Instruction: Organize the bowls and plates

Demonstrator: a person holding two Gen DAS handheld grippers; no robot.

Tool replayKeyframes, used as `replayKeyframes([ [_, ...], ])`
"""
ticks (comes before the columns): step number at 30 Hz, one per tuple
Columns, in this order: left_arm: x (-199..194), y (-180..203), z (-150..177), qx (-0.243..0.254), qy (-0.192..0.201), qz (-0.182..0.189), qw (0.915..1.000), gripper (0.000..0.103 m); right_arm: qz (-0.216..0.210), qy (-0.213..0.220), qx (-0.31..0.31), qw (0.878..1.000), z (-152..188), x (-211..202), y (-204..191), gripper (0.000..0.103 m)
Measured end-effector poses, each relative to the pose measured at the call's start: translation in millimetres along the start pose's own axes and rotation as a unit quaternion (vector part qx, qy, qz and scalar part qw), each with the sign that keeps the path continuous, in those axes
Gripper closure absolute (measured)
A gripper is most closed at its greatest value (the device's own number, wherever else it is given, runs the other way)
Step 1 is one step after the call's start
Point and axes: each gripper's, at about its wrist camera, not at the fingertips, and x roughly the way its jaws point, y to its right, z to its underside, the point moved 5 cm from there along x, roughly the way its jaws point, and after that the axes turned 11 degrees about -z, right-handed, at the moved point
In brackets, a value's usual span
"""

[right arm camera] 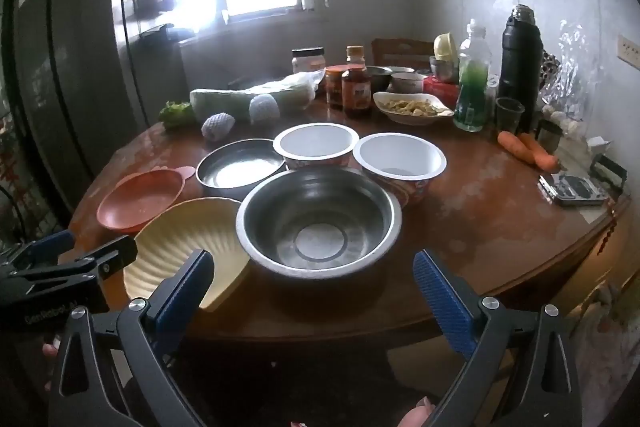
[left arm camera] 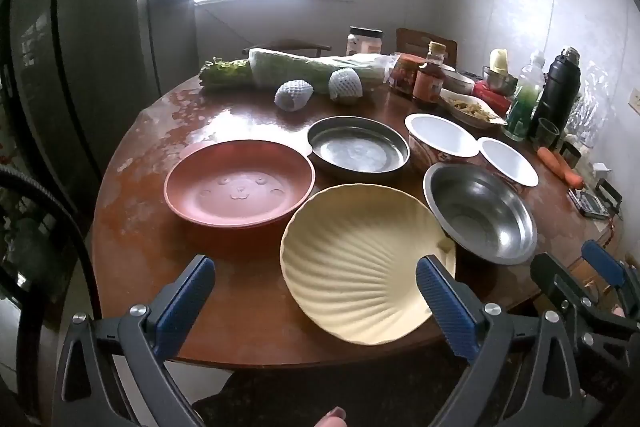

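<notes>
Both my tools, left tool (left arm camera: 316, 291) and right tool (right arm camera: 314, 285), hover jaws apart, empty, just before the steel bowl (right arm camera: 318, 223); the shell plate (left arm camera: 360, 267) lies beside it, ready for stacking.

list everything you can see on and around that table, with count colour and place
shell plate: 1, cream, near edge
round plate: 1, terracotta, left
steel pan: 1, shallow, centre
steel bowl: 1, deep, front right, rim over the shell plate
paper bowls: 2, white inside, behind the steel bowl
foam-netted fruit: 2, white, past the pan
cabbage: 1, green, wrapped, far side
sauce jars: 2, reddish, far side
food dish: 1, white, far right
green bottle: 1, far right
flask: 1, black, far right
carrots: 2, orange, right edge
table: 1, brown, round
left gripper: fingers blue, open
right gripper: fingers blue, open
</notes>
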Motion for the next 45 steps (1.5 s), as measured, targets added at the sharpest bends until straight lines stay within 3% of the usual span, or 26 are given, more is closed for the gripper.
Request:
replayKeyframes([
  [28, -0.1, 5.0, -0.3, -0.002, -0.002, -0.003, 1.0, 0.002, -0.004, -0.003, -0.014, 1.0, 1.9, 2.6, -5.4, 0.003],
  [45, 11.3, -18.4, 1.1, -0.01, -0.008, -0.014, 0.9998, 0.002, -0.031, -0.004, -0.025, 0.999, -4.1, 15.7, -23.4, 0.003],
])
